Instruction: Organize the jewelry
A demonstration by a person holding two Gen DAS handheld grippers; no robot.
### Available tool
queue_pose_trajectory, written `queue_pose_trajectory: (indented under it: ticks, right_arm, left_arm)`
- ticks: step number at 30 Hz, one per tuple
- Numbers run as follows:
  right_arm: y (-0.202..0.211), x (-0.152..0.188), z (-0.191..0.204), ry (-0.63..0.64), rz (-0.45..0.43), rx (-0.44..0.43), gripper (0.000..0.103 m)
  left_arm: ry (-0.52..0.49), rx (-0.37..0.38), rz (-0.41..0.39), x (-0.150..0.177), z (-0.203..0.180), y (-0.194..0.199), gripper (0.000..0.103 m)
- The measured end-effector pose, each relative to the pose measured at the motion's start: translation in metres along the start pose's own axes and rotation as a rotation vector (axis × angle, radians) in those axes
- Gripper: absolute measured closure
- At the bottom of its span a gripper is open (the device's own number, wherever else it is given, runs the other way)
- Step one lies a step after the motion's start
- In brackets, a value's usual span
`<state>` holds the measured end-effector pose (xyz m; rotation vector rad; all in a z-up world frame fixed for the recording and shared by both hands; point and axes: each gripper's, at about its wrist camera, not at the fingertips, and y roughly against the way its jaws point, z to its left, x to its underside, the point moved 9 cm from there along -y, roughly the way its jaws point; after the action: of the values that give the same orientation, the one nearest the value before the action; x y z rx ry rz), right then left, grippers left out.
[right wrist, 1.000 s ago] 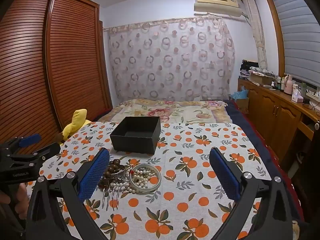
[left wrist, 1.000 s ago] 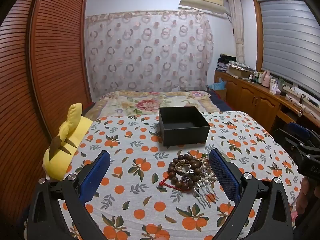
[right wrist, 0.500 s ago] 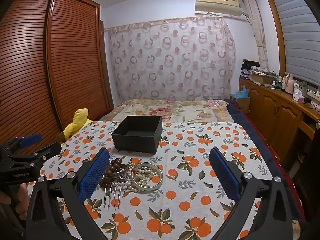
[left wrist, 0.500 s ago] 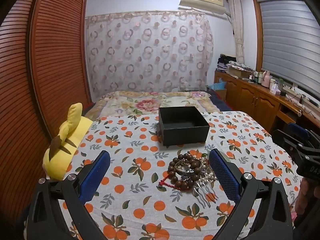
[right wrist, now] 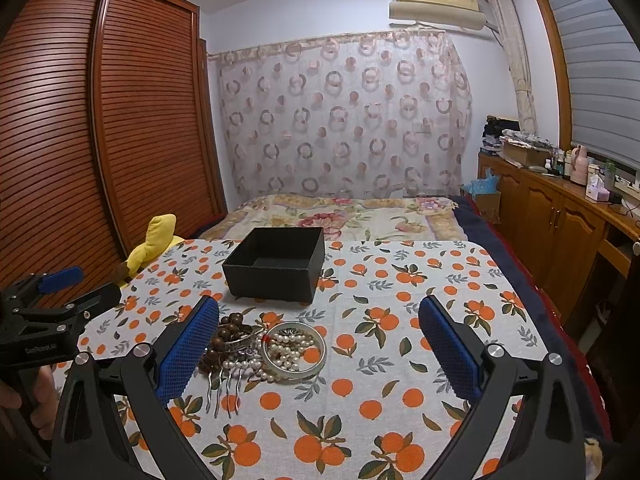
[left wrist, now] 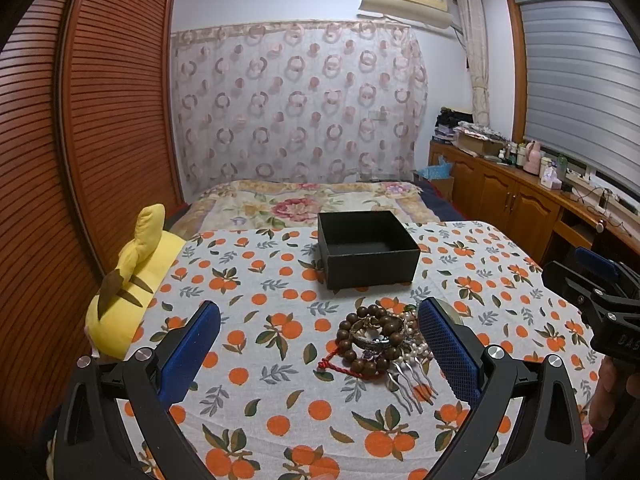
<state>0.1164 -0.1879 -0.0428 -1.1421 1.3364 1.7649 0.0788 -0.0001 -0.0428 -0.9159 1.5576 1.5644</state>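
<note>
A pile of jewelry lies on the orange-print tablecloth [left wrist: 256, 364]: a brown wooden bead bracelet [left wrist: 370, 338], a silver hair comb [left wrist: 412, 384], pearls and a silver bangle [right wrist: 294, 350]. An open black box [left wrist: 368, 248] stands behind the pile; it also shows in the right wrist view [right wrist: 276, 264]. My left gripper [left wrist: 318, 350] is open and empty, just short of the pile. My right gripper [right wrist: 318, 350] is open and empty, with the bangle between its fingers and the beads [right wrist: 228, 336] by its left finger.
A yellow plush toy [left wrist: 128, 280] lies at the table's left edge. A bed [left wrist: 312, 196] stands behind the table, a wooden wardrobe [left wrist: 80, 140] on the left and a wooden cabinet [left wrist: 520, 200] with clutter on the right.
The right gripper has moved slightly forward towards the pile and box. The left gripper has barely moved.
</note>
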Motion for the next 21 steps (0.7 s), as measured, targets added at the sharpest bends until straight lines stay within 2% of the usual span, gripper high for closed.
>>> queue_pose_trajectory:
  ticks: [21]
  right_arm:
    - [-0.0007,0.0004,0.0011,0.001,0.001,0.001,0.002]
  left_arm:
    - [0.001,0.001,0.0,0.0001,-0.0002,-0.0001,0.007]
